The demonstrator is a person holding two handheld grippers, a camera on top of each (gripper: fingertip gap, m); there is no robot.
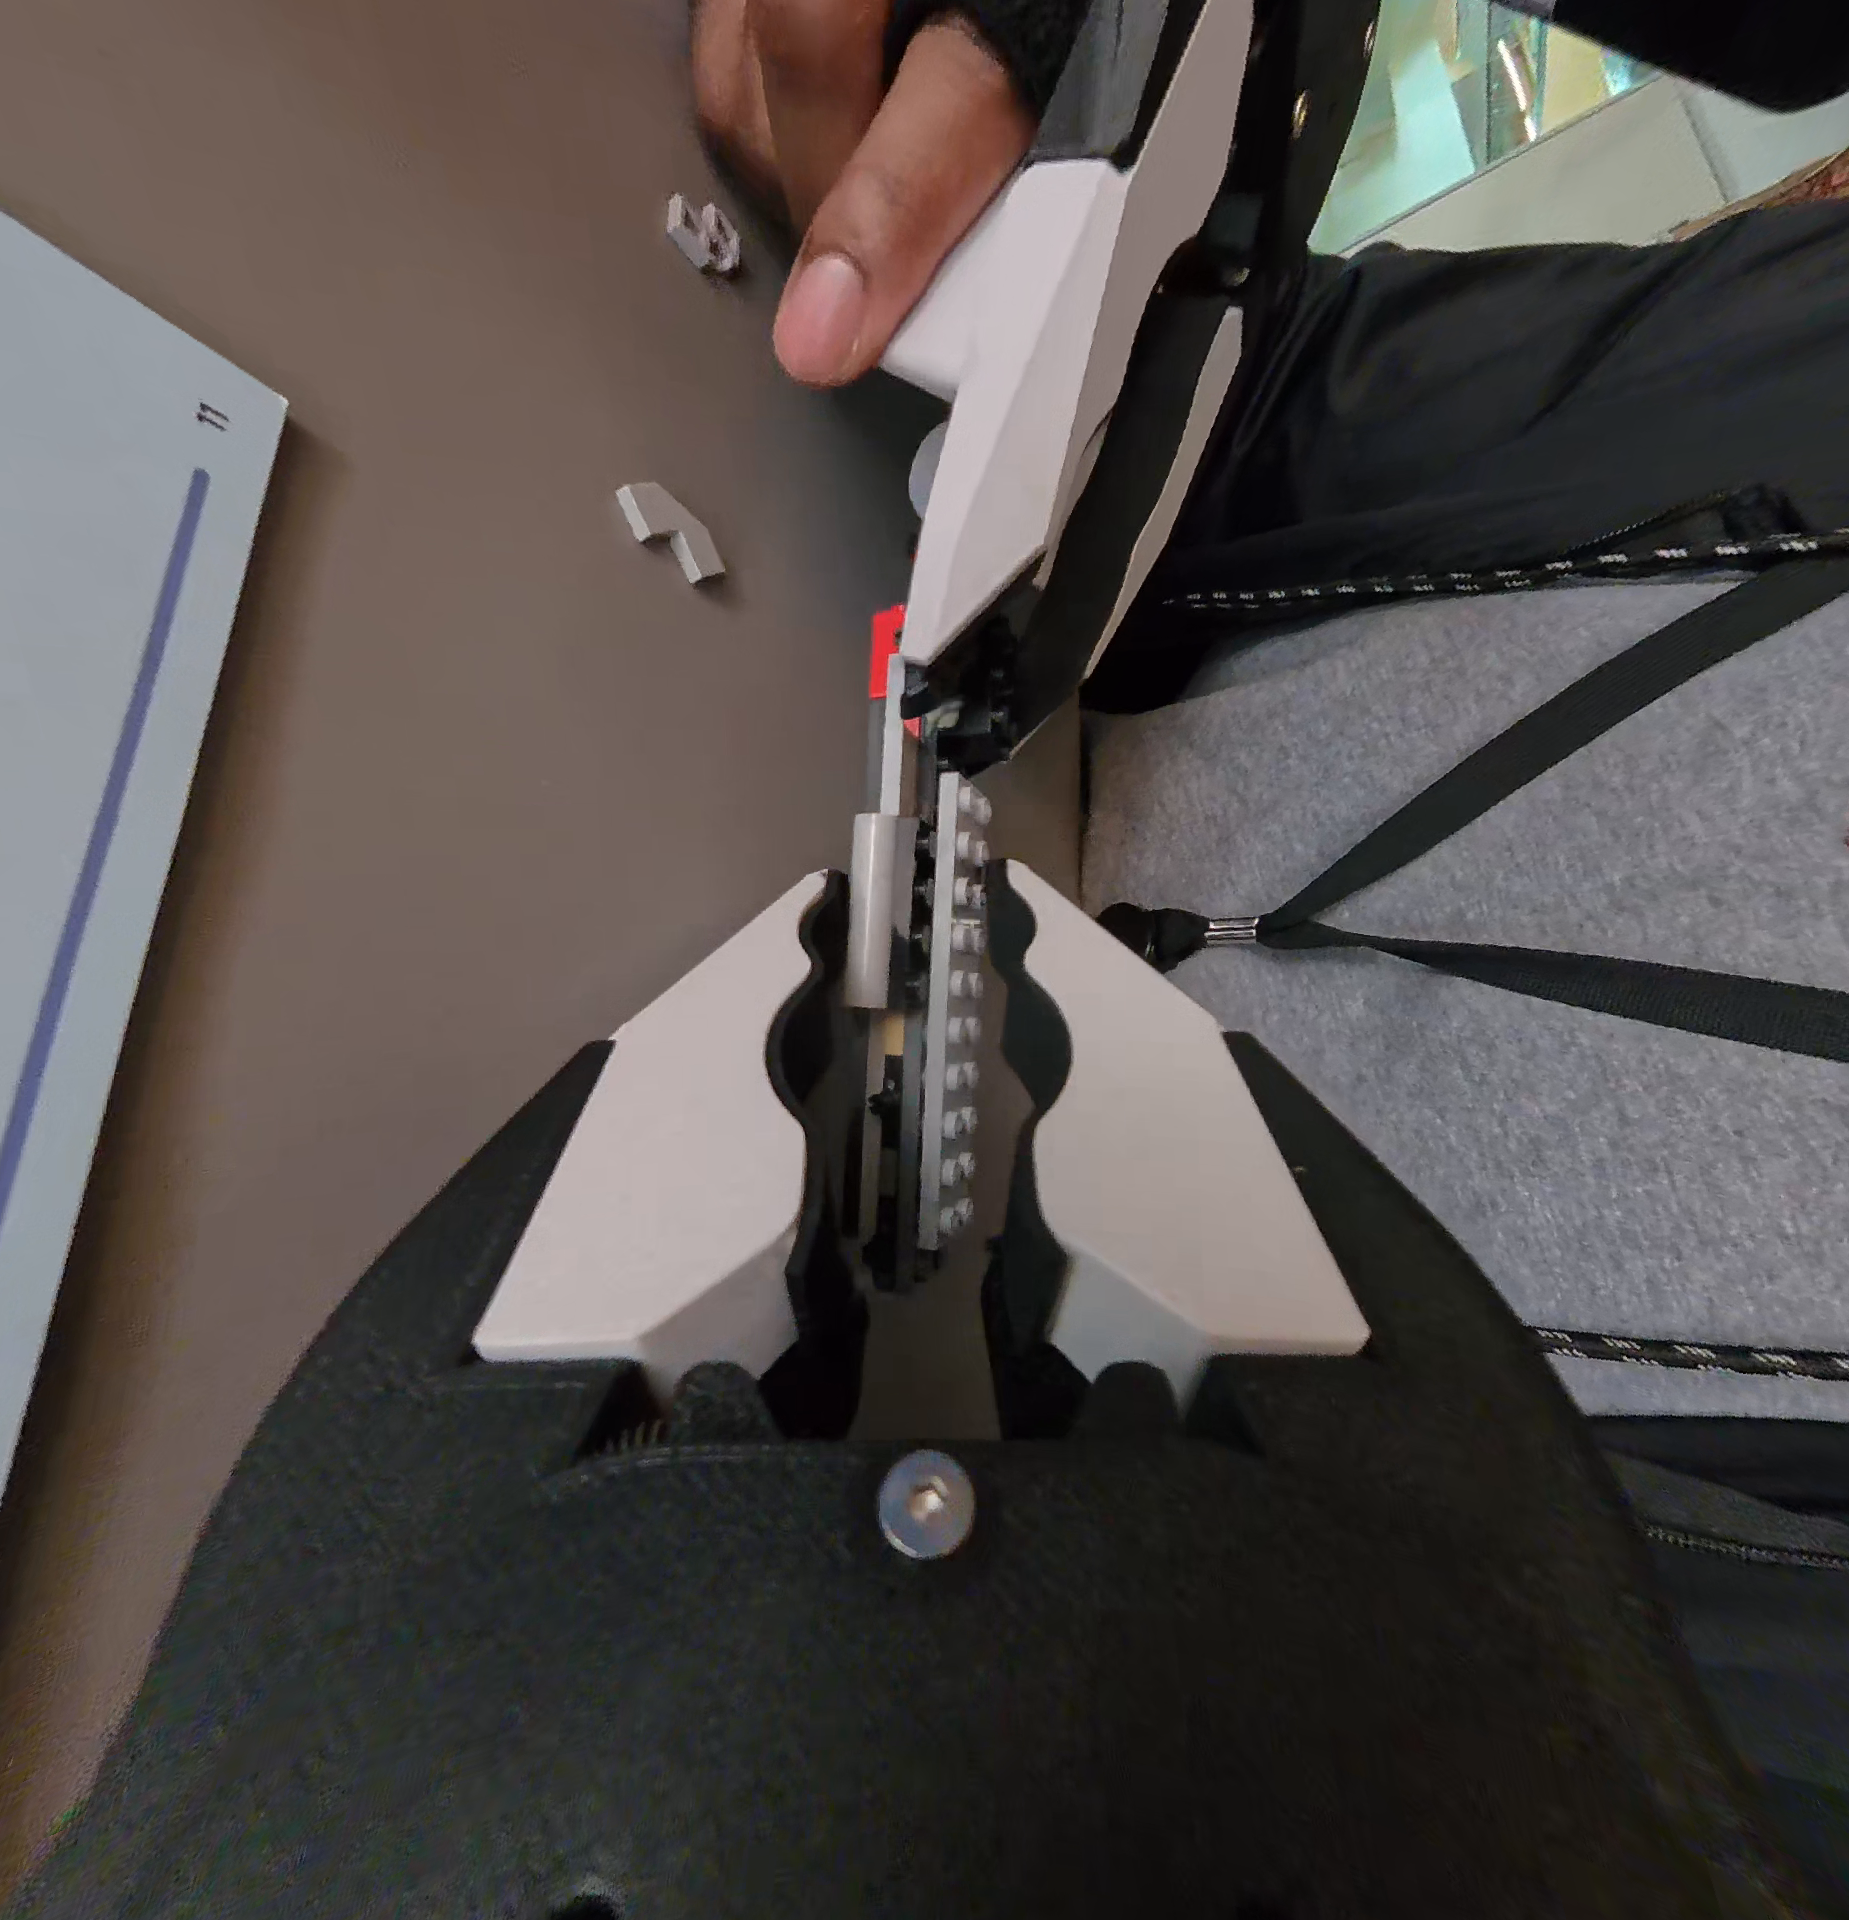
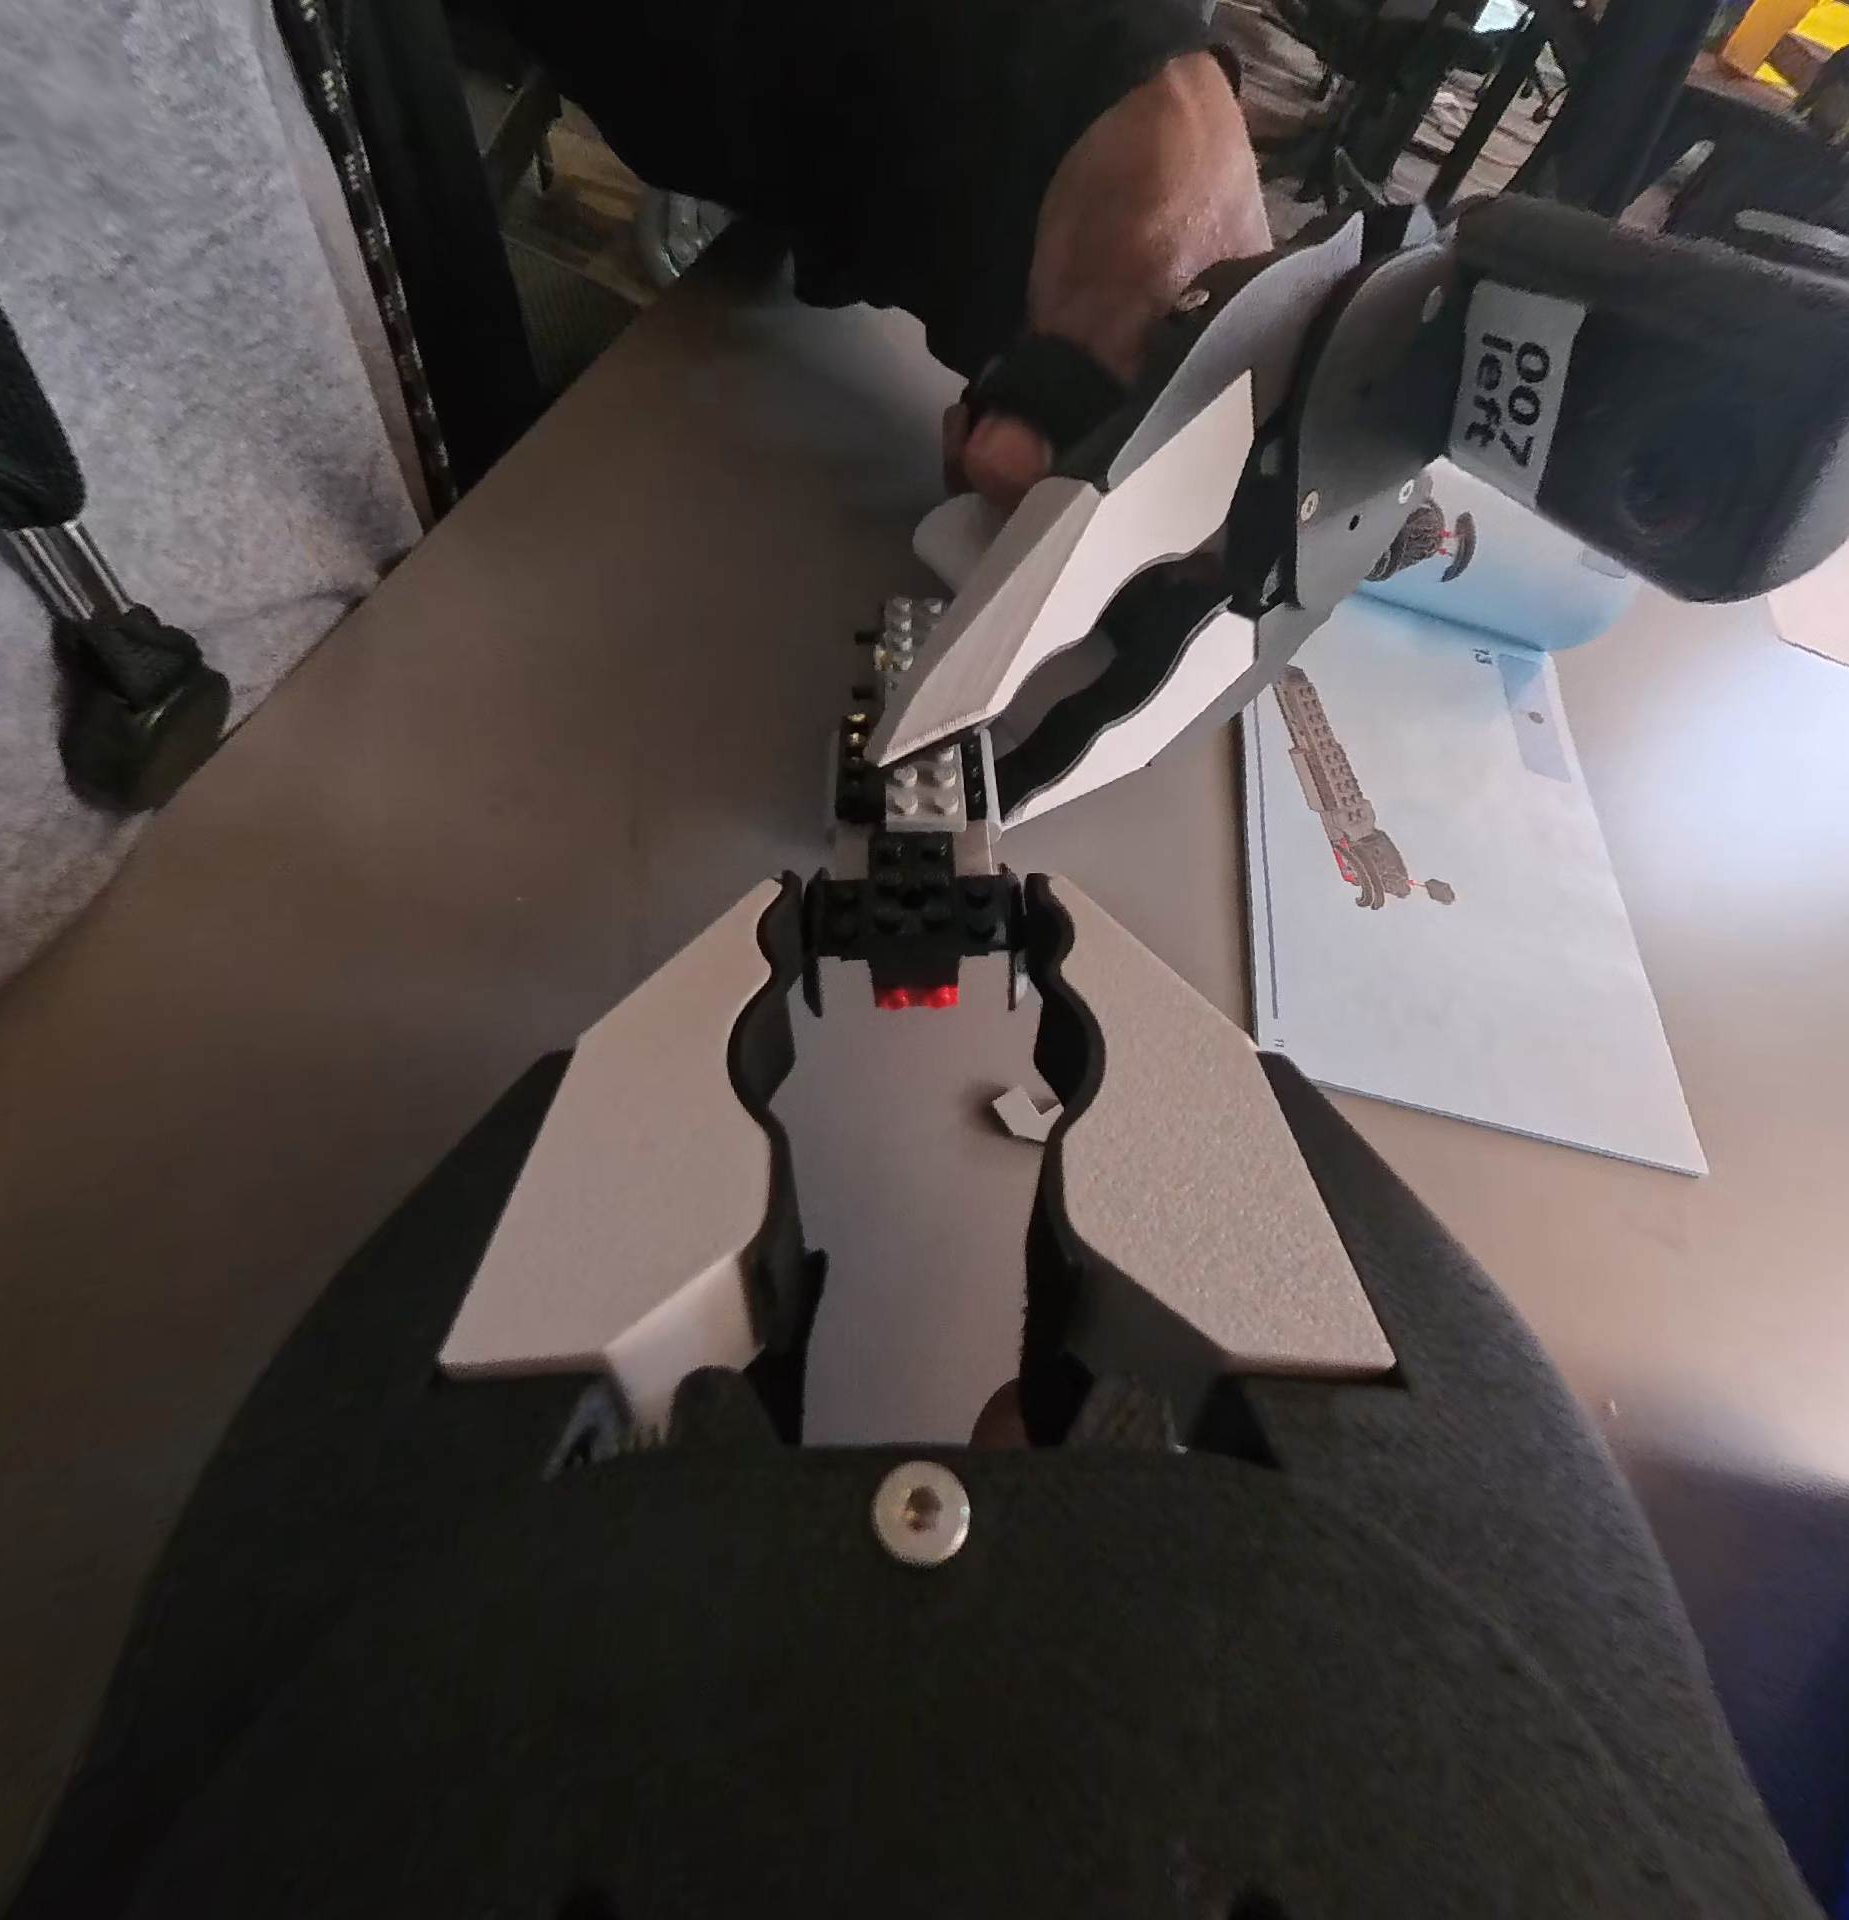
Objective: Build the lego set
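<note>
A long lego assembly point(image 1: 956, 1039) of grey studded plates, black parts and a grey cylinder is held above the brown table point(image 1: 432, 831). My left gripper point(image 1: 920, 883) is shut on its middle, edge-on between the pads. My right gripper point(image 2: 912, 904) is shut on its wide black end point(image 2: 904, 925), where red studs show underneath. In the left wrist view the right gripper point(image 1: 930, 675) comes in from above onto the far end, by a red part. In the right wrist view the left gripper point(image 2: 946, 779) comes in from the upper right.
An angled grey piece point(image 1: 671, 530) and a small grey piece point(image 1: 704, 234) lie loose on the table. The open instruction booklet point(image 2: 1439, 914) lies to the right, also showing in the left wrist view point(image 1: 68, 727). A person's grey top with black straps point(image 1: 1522, 935) is beside the table edge. Left and right tips are no more than a few centimetres apart. My right gripper's tips are some 5 cm from the angled grey piece point(image 1: 671, 530). It turns up in the right wrist view point(image 2: 1037, 1121) as well.
</note>
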